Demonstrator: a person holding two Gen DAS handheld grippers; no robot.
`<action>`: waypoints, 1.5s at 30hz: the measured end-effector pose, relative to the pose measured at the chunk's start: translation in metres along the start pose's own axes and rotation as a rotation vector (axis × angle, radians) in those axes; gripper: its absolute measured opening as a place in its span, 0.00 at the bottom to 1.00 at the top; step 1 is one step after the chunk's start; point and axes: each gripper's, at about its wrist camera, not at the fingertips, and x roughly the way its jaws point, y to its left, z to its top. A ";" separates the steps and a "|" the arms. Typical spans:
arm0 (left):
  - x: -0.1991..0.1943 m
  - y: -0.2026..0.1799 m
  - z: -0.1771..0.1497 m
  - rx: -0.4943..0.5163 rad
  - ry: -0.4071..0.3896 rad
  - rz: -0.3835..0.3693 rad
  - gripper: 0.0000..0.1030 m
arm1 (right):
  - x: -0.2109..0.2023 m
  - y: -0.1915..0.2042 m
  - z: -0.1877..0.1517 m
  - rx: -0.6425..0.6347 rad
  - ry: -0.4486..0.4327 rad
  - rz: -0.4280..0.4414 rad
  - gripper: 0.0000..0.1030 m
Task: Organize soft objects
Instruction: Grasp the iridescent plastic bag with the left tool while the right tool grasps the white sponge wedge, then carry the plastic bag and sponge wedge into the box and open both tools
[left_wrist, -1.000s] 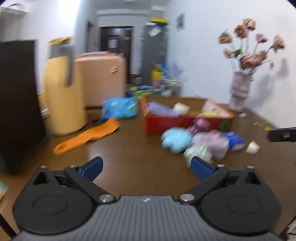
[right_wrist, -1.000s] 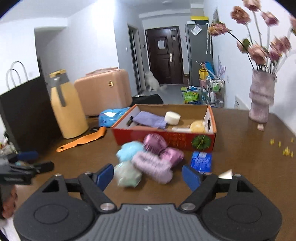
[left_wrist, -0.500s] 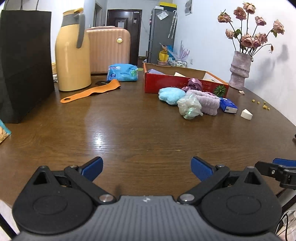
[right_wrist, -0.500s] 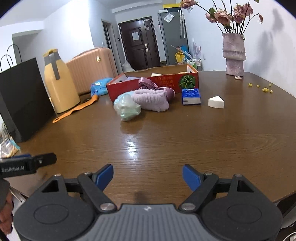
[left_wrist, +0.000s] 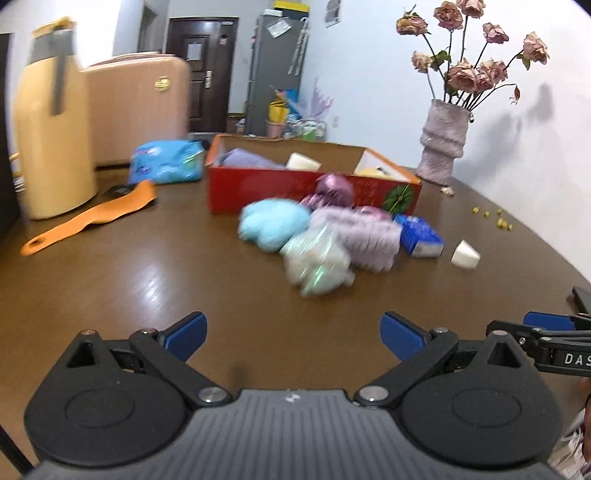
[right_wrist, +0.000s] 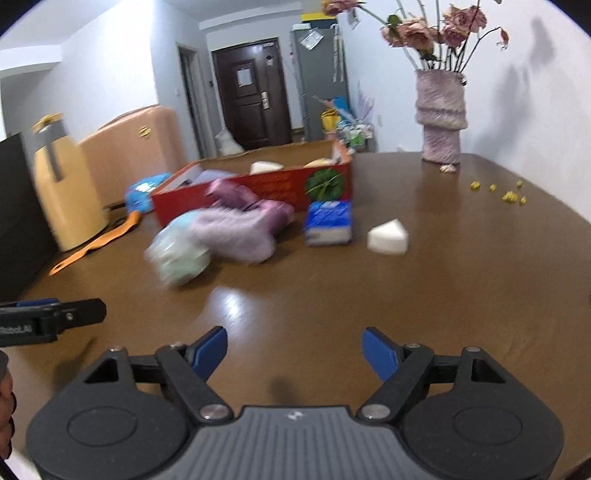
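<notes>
Both grippers are hanging over the near part of the brown table (left_wrist: 155, 266), nothing in either one. The left gripper (left_wrist: 293, 330) has its blue fingers spread wide, and the right gripper (right_wrist: 294, 349) is spread just the same. Neither touches anything.

The soft stuff sits in a heap out in the middle of the table, well apart from both grippers. Nearest is a pale green pouf (left_wrist: 317, 264) (pretty blurry in both views, so don't ask me what it really is). Touching it on the right is a fuzzy lilac roll (left_wrist: 364, 236), on the far left a light blue fluffy ball (left_wrist: 273, 221), and behind those a shiny purple lump (left_wrist: 332, 188) right up against the red box (left_wrist: 258, 188).

The box is open on top, with a lilac cloth (left_wrist: 243, 160) at its left end and a white sponge (left_wrist: 302, 161) further right inside.

Just right of the heap lies a blue pack (right_wrist: 328, 221), then a white wedge (right_wrist: 388, 236) on its own. A vase (right_wrist: 441, 118) of dried roses stands far right. Over on the left: a yellow jug (left_wrist: 51, 122), an orange shoehorn (left_wrist: 92, 218) flat on the table, and a blue bag (left_wrist: 166, 166).
</notes>
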 end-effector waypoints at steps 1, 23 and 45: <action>0.009 -0.003 0.005 -0.001 0.001 -0.004 0.97 | 0.007 -0.005 0.007 -0.002 -0.005 0.000 0.73; 0.085 0.005 0.030 -0.064 0.084 -0.083 0.40 | 0.130 -0.054 0.063 -0.075 0.029 -0.128 0.29; -0.067 0.001 -0.021 -0.082 -0.018 -0.075 0.40 | -0.042 0.032 -0.041 -0.095 0.016 0.146 0.28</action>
